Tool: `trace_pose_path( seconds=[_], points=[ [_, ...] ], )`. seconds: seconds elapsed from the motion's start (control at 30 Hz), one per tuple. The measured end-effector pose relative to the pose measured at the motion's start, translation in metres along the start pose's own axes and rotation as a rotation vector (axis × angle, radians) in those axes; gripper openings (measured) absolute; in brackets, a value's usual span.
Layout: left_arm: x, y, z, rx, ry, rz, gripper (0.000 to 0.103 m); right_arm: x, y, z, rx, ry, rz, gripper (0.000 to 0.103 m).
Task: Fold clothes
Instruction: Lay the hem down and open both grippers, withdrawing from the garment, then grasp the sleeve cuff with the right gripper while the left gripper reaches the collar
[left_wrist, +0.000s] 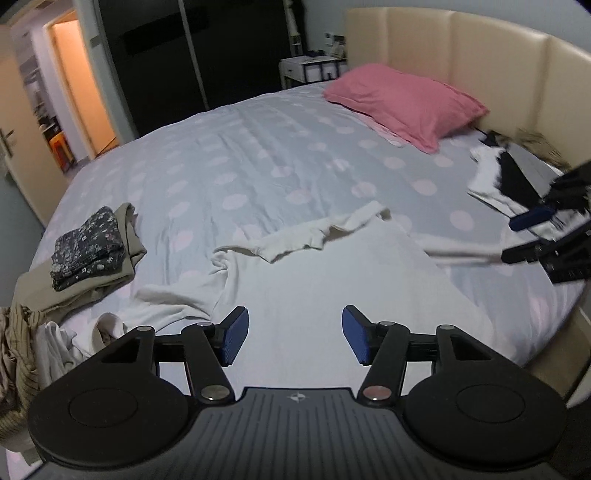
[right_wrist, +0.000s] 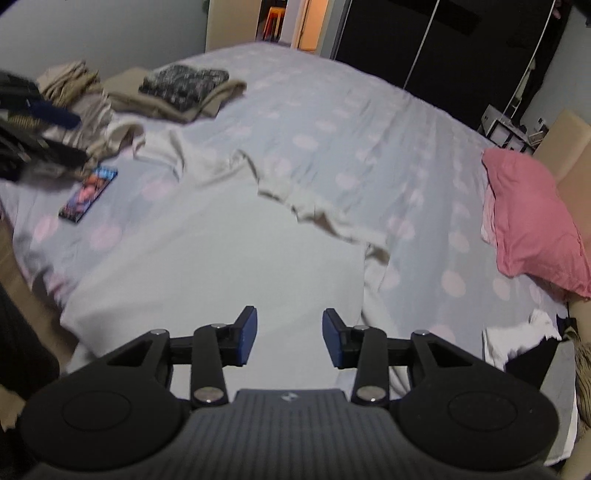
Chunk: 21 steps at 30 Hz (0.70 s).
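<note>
A white long-sleeved shirt (left_wrist: 332, 273) lies spread flat on the bed, collar toward the far side; it also shows in the right wrist view (right_wrist: 207, 251). My left gripper (left_wrist: 294, 338) is open and empty, hovering above the shirt's near hem. My right gripper (right_wrist: 289, 338) is open and empty above the shirt's body. The right gripper also appears blurred at the right edge of the left wrist view (left_wrist: 532, 236), jaws apart, by the shirt's sleeve. The left gripper shows blurred at the left edge of the right wrist view (right_wrist: 55, 136).
The bed has a pale polka-dot sheet (left_wrist: 258, 166). A folded dark floral garment on a beige one (left_wrist: 88, 247) lies at the left. A crumpled clothes pile (left_wrist: 22, 339) sits nearer. A pink pillow (left_wrist: 406, 99) and black-and-white clothes (left_wrist: 498, 177) lie by the headboard. A colourful flat book (right_wrist: 90, 194) lies on the sheet.
</note>
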<state>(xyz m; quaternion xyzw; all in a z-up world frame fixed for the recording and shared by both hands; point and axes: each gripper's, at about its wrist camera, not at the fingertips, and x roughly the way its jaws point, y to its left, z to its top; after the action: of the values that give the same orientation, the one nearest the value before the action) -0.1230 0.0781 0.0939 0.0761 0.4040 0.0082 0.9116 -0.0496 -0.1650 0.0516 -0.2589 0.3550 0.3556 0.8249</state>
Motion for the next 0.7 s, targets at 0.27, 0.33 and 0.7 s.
trace_pose_path(
  seconds=[0.27,0.33,0.7],
  points=[
    [0.041,0.000,0.015,0.015,0.014,0.011,0.055,0.051,-0.004,0.036,0.067,-0.034,0.007,0.045],
    [0.054,0.002,0.018,0.056,0.015,0.020,0.057,0.068,-0.008,0.042,0.074,-0.040,0.006,0.045],
    [0.186,0.031,0.026,0.175,0.125,0.076,0.061,0.213,-0.036,0.090,-0.091,0.023,-0.047,0.046]
  ],
)
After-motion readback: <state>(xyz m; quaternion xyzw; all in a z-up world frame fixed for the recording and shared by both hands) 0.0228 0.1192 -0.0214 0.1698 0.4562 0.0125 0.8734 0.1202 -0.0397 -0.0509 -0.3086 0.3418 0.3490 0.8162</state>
